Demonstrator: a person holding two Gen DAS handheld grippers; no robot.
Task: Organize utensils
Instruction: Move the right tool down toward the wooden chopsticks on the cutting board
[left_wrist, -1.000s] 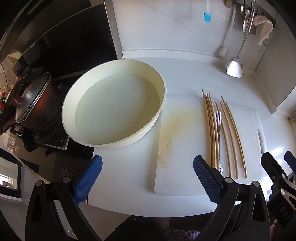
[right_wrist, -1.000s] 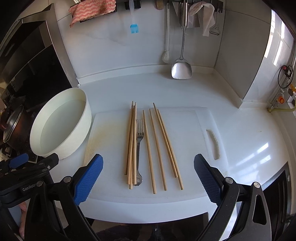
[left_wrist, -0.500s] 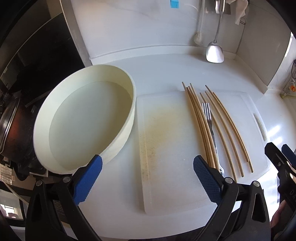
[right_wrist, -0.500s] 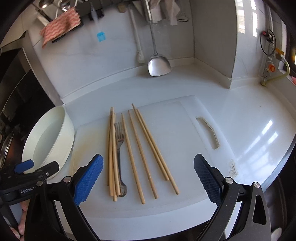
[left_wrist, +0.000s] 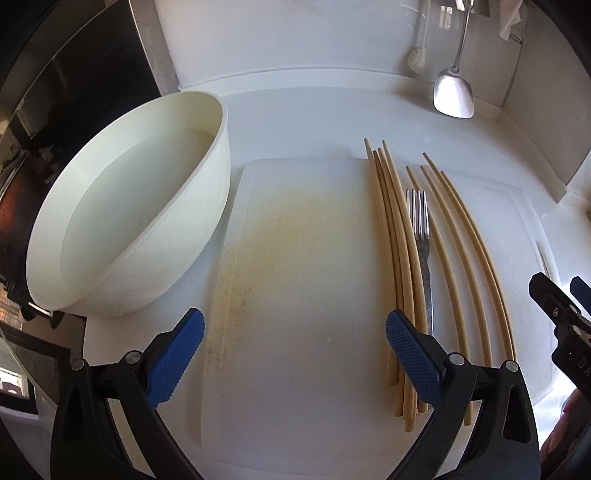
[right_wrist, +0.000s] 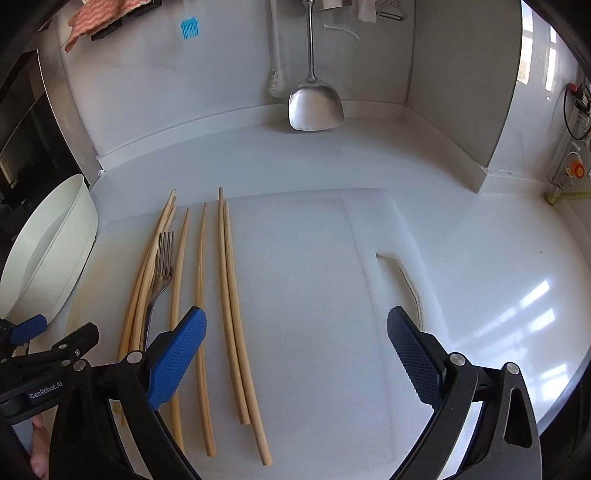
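Both jaws spread, chopsticks (right_wrist: 201, 295) flanking fork (right_wrist: 162, 266) on cutting board (right_wrist: 314, 295); bowl (left_wrist: 122, 206) beside

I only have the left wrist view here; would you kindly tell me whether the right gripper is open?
Observer: Yes, the right gripper has its jaws wide apart and empty, above the cutting board.
Operator: Thank you. What hangs on the wall left of the spatula?
Observer: A blue brush, left of the spatula.
Operator: Anything further left?
Observer: A red-striped cloth, at the top left corner.
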